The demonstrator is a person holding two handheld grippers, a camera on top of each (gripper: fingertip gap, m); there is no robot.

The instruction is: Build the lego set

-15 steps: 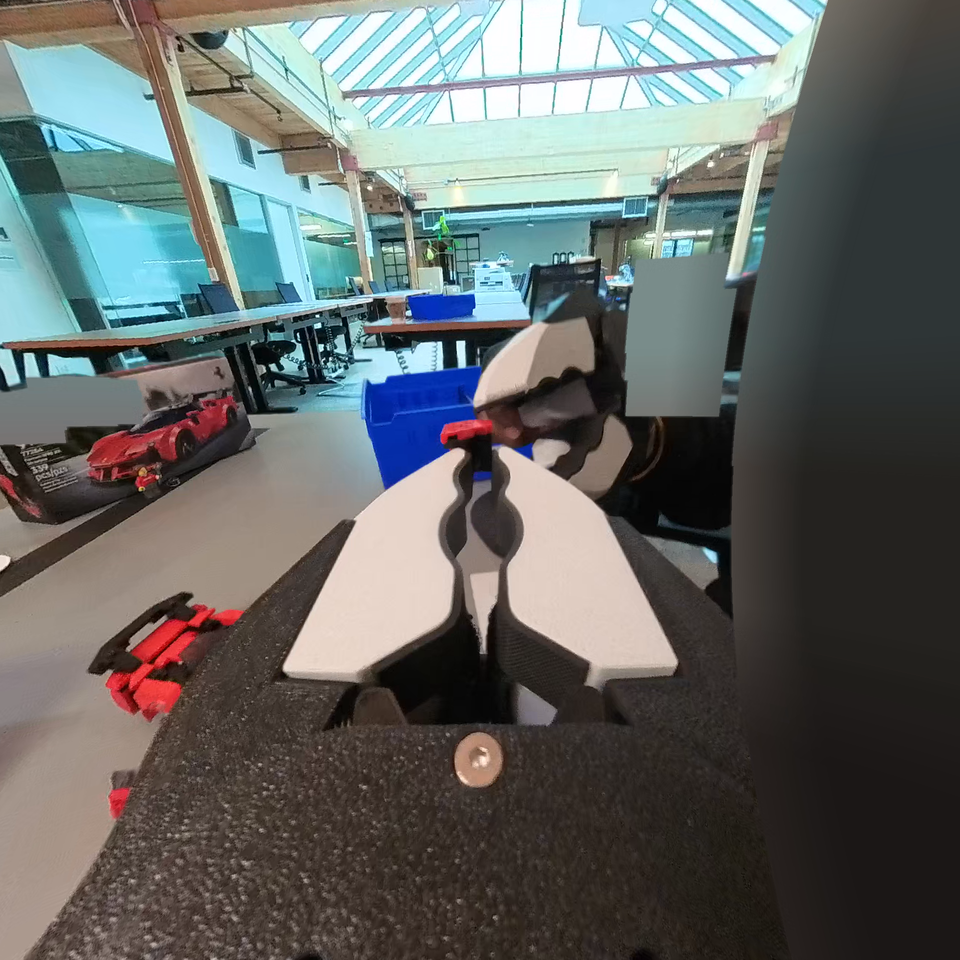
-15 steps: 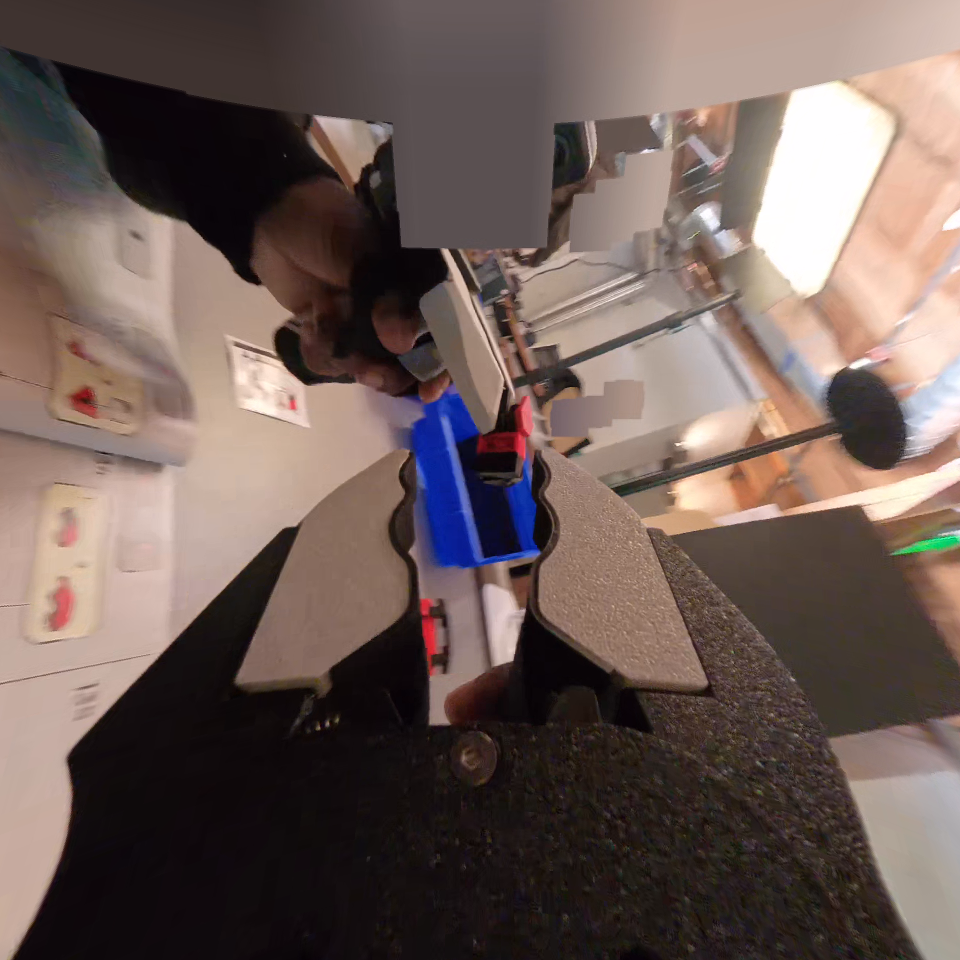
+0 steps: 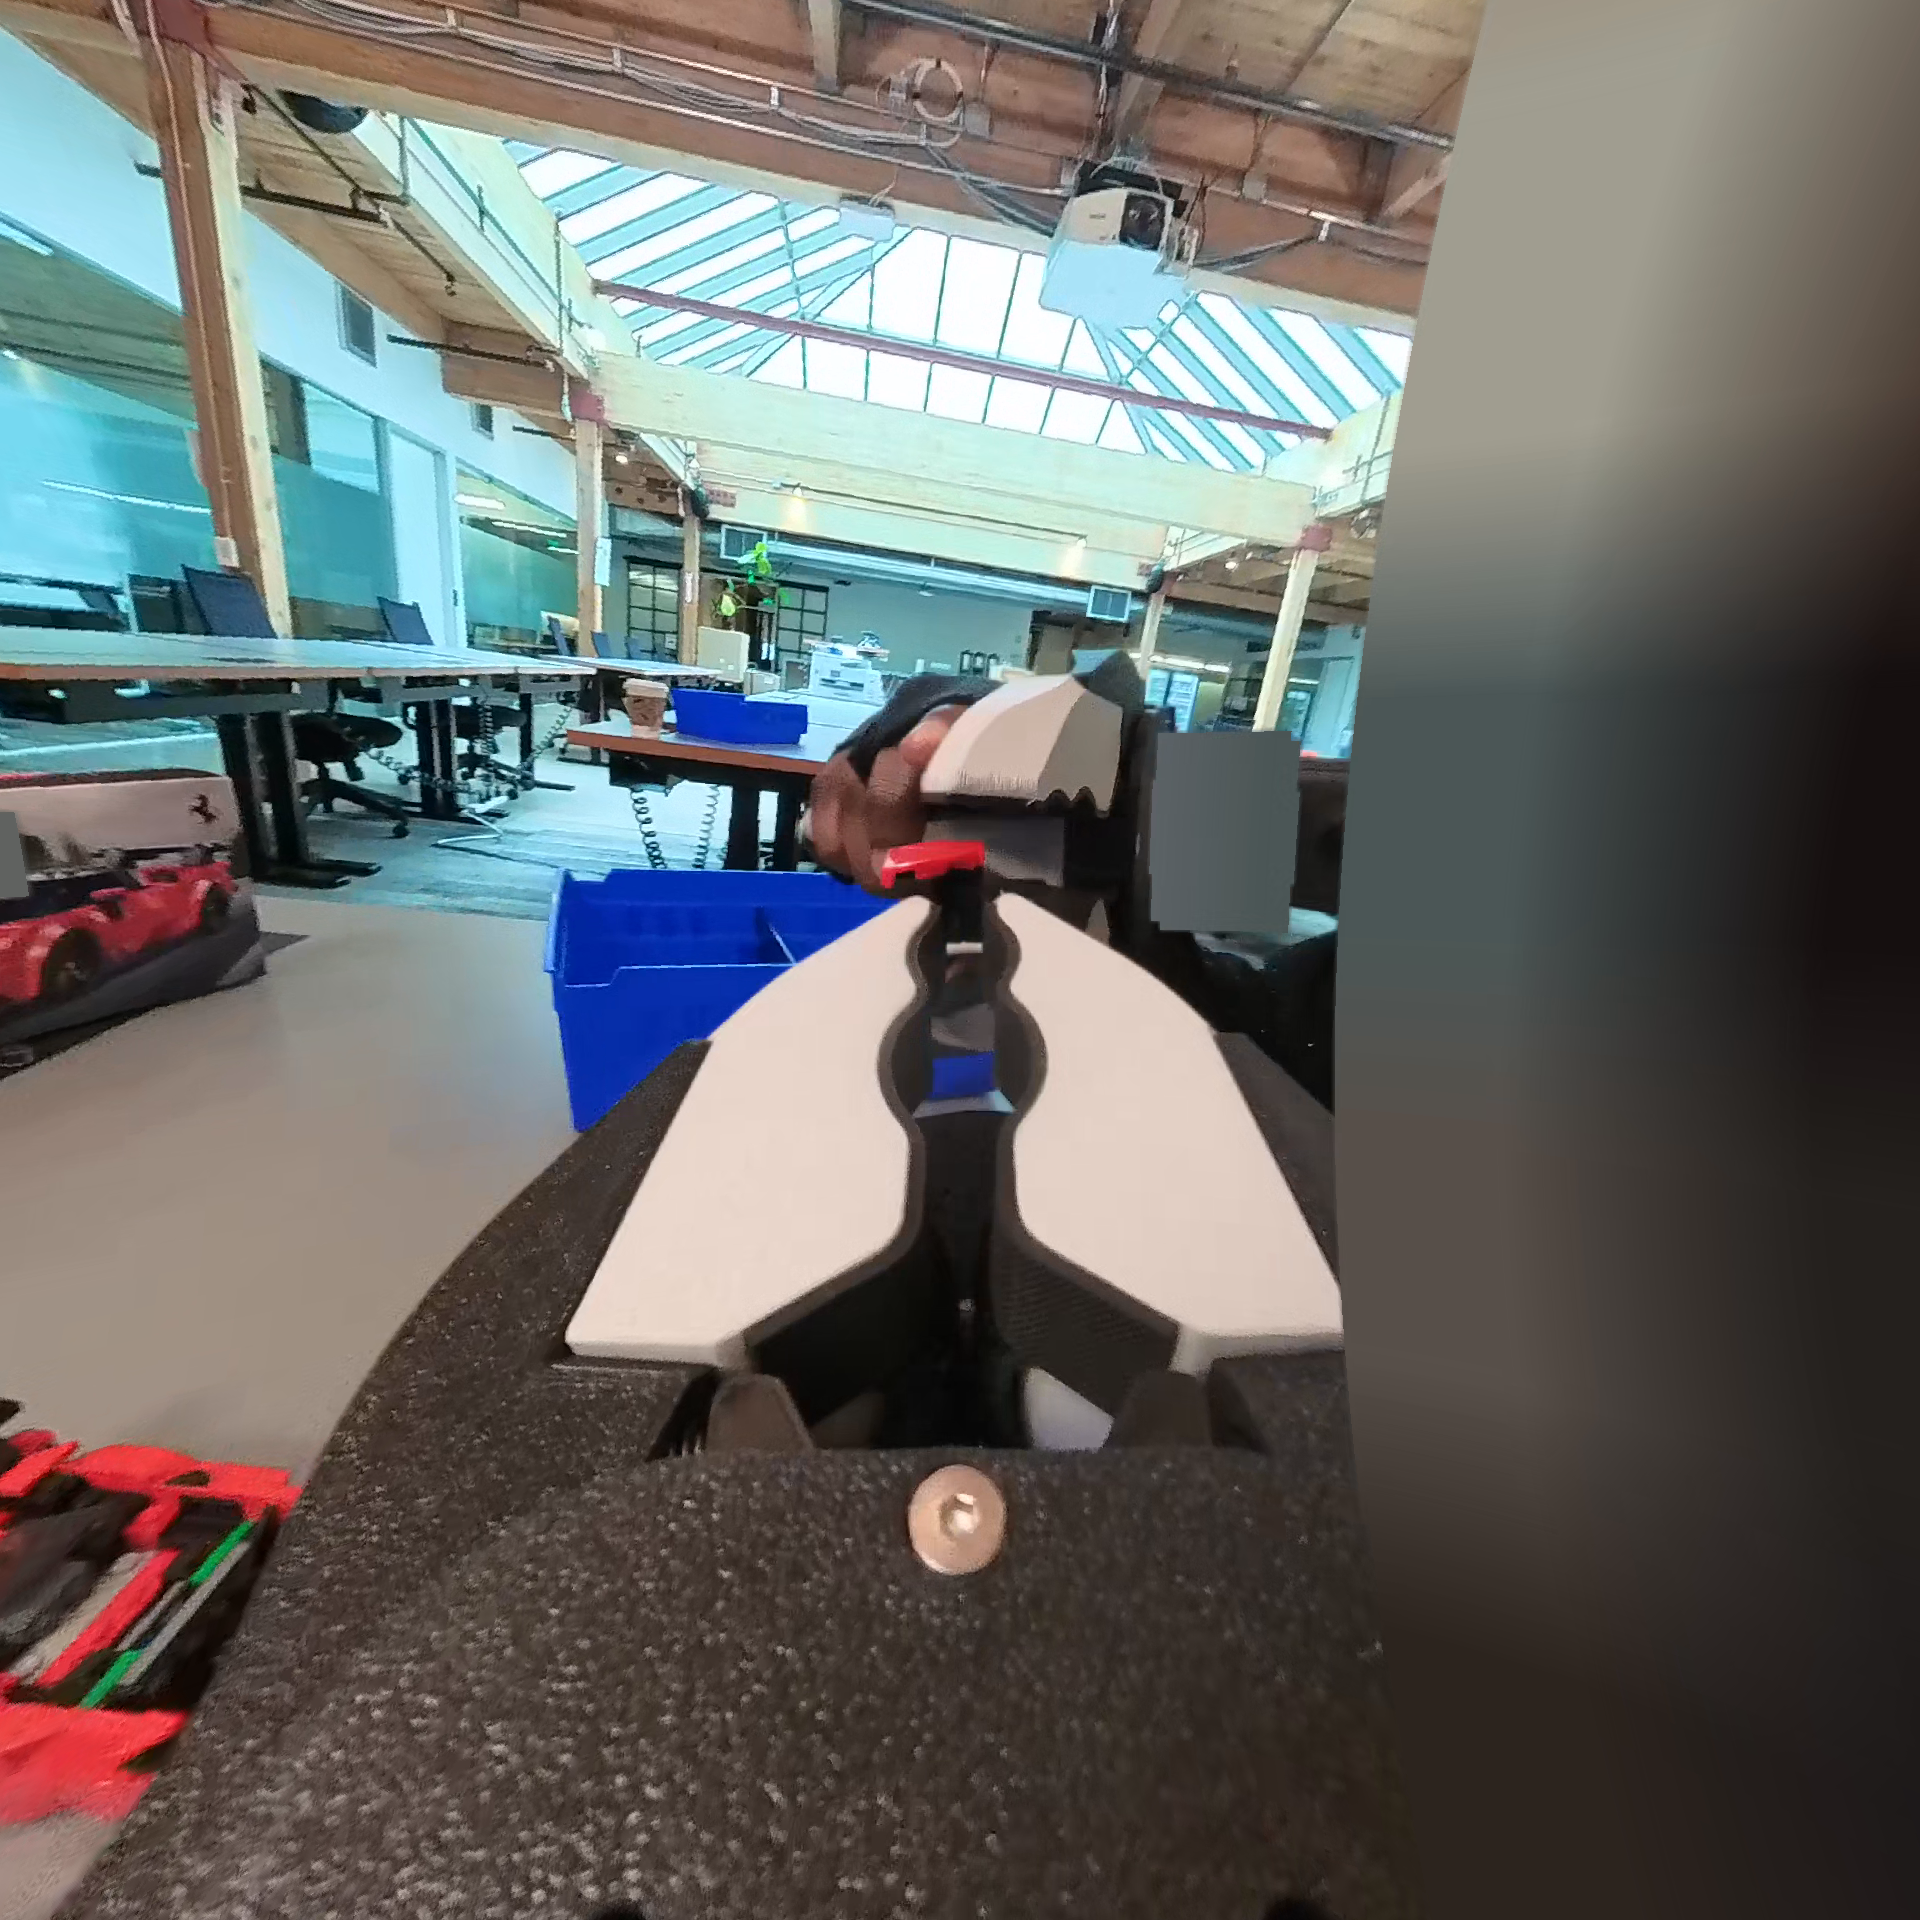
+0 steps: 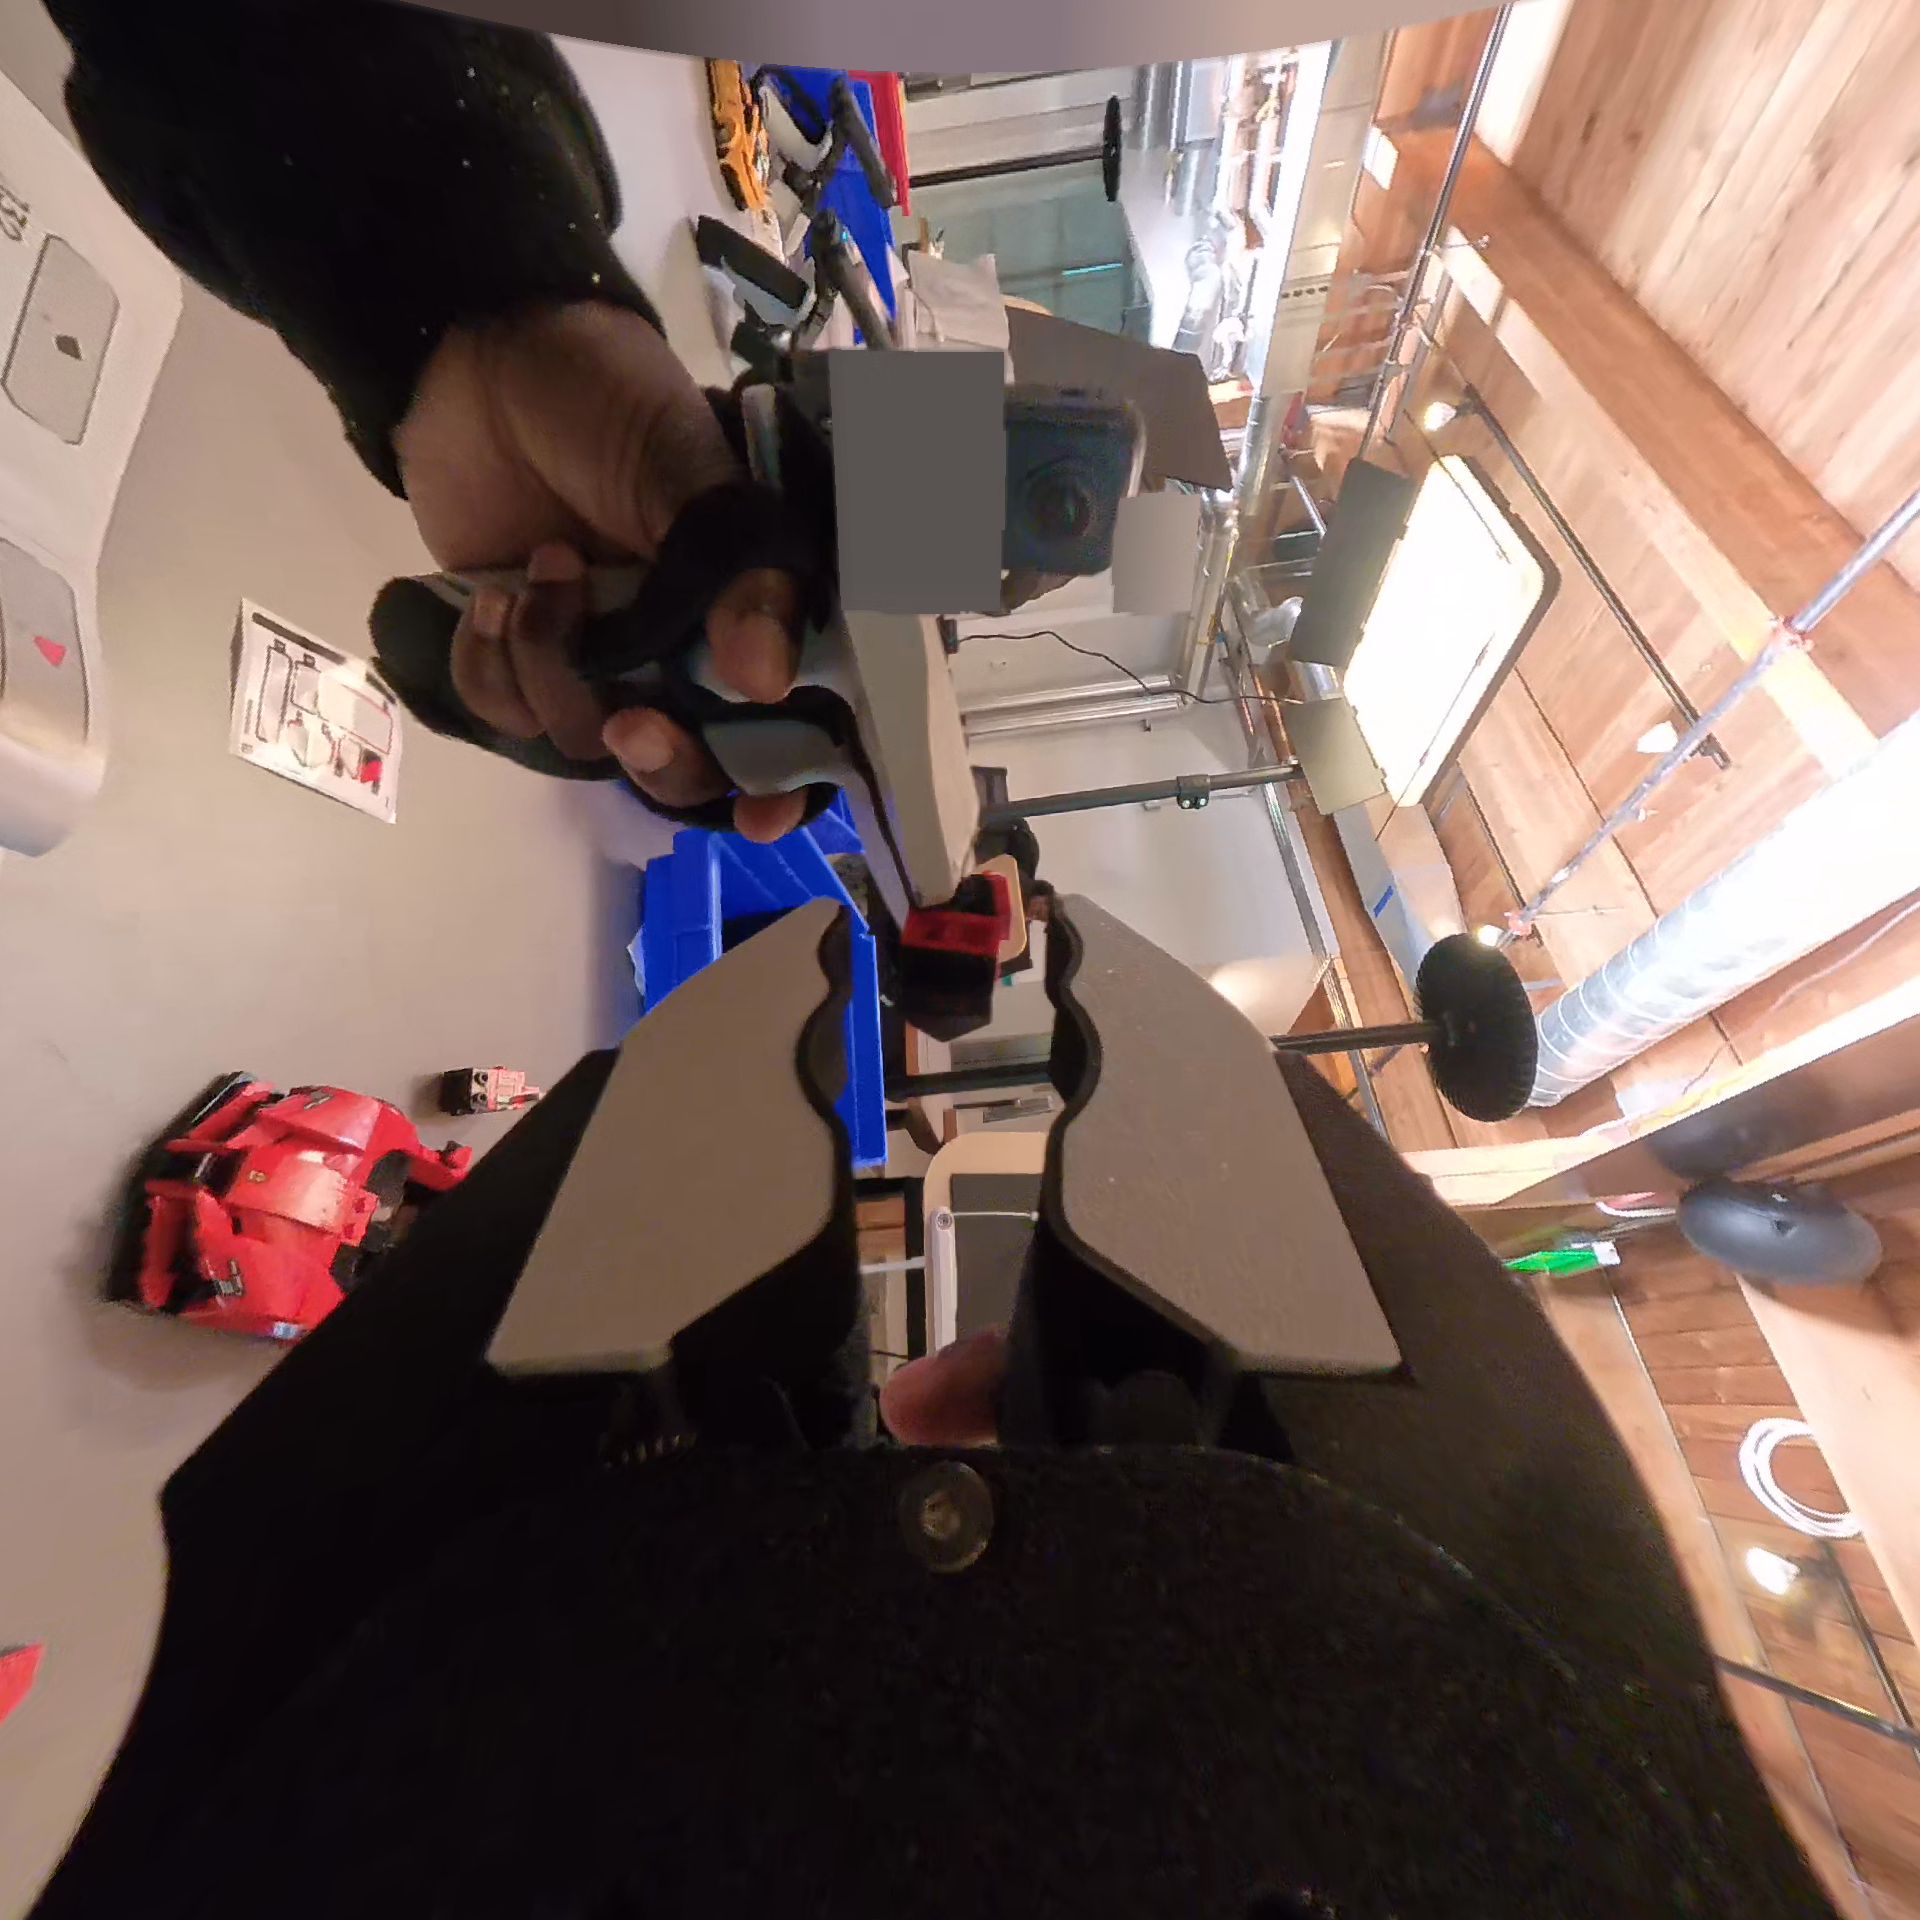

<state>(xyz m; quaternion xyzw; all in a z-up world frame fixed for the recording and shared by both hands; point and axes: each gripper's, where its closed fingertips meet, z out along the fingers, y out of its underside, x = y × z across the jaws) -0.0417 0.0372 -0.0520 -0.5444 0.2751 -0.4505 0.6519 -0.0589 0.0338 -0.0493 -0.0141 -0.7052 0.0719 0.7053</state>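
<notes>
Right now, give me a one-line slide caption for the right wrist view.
Open right gripper faces a red-and-black piece pinched by the left gripper, above the blue bin.

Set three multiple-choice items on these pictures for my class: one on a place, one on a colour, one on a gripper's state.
1. Where is the red car model?
A in the bin
B on the grey table
C in a gripper

2. What colour is the bin?
A blue
B green
C yellow

3. How is the left gripper?
A wide open
B shut on the small red and black piece
C out of view

Answers: 1 B, it rests on the table, apart from both grippers; 2 A, its walls are blue; 3 B, its fingers pinch the piece, while the right gripper stands open.
</notes>
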